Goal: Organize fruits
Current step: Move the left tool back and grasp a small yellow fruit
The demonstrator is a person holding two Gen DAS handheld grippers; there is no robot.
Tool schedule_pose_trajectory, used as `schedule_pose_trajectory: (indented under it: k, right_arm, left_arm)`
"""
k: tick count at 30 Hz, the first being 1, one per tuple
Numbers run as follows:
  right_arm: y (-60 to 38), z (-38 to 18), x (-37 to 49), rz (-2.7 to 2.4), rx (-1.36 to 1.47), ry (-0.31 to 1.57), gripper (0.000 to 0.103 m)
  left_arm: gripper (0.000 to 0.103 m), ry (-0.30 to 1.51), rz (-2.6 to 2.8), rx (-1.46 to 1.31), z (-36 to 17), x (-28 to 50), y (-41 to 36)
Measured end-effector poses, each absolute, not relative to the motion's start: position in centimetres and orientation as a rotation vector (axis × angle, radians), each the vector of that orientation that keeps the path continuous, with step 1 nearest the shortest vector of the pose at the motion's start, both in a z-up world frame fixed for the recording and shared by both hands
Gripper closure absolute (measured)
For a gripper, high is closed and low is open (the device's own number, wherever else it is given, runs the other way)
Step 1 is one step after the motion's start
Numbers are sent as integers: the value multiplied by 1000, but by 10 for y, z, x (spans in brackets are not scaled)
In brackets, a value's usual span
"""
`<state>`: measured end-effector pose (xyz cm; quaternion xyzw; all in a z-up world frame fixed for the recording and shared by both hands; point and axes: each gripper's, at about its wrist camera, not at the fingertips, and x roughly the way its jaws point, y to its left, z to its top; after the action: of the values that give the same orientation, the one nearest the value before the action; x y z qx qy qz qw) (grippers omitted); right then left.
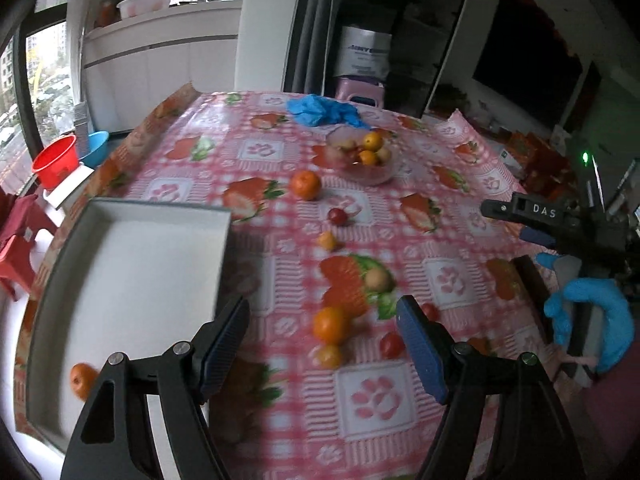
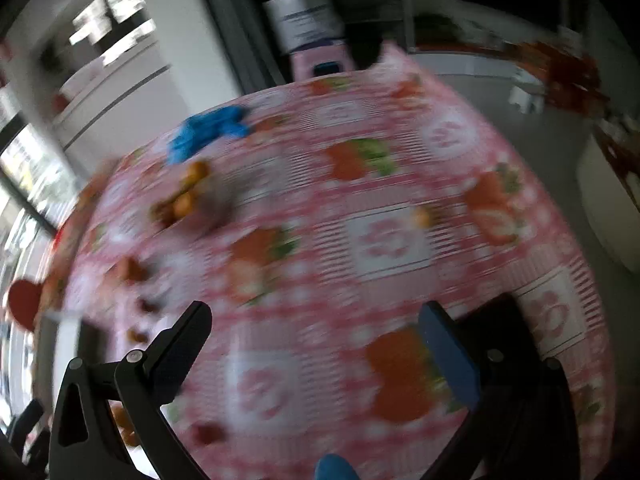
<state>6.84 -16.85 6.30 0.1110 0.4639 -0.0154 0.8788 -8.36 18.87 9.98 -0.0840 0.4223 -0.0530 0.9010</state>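
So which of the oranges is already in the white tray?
The orange at the white tray's near left corner; the other loose oranges sit on the tablecloth or in the glass bowl.

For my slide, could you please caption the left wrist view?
Open left gripper above loose fruit; one orange in white tray.

I read "DAS" in white letters on my right gripper (image 1: 538,211); the print on the white bag (image 1: 364,54) is too blurred.
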Motion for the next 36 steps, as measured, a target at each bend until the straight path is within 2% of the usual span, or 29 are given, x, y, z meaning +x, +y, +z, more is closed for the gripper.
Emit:
schedule_pose_trajectory:
  k: [1, 2, 10, 14, 19, 20, 21, 22, 23, 28, 36]
  right_arm:
    - [-178, 59, 73, -49, 243, 963, 0]
    - [-188, 55, 78, -74, 249, 961, 0]
    - [-224, 20, 120, -196, 251, 976, 2]
    - [-225, 1, 142, -220, 223, 1003, 20]
    - [-218, -5, 153, -267, 115, 981, 27]
    - [-218, -5, 153, -271, 113, 976, 32]
    - [-218, -4, 153, -272, 109, 965, 51]
    - [-217, -3, 152, -266, 103, 954, 62]
    - [-216, -2, 151, -258, 94, 949, 77]
    - [-207, 3, 134, -135, 134, 965, 78]
    - [-178, 15, 51, 83, 170, 1006, 78]
  left_arm:
    - [4, 876, -106, -169, 99, -78, 184]
    - [0, 866, -93, -167, 98, -74, 181]
    - [0, 900, -51, -122, 72, -50, 167]
    - [0, 912, -18, -100, 56, -44, 167]
    - [0, 927, -2, -76, 41, -46, 170]
    - [0, 926, 1, -75, 38, -48, 171]
    - [0, 924, 4, -74, 37, -49, 173]
    - [0, 923, 8, -72, 36, -51, 173]
    - [0, 922, 9, -71, 34, -52, 174]
    - [0, 930, 11, -54, 30, -56, 170]
    - [0, 909, -9, 41, 27, -79, 148]
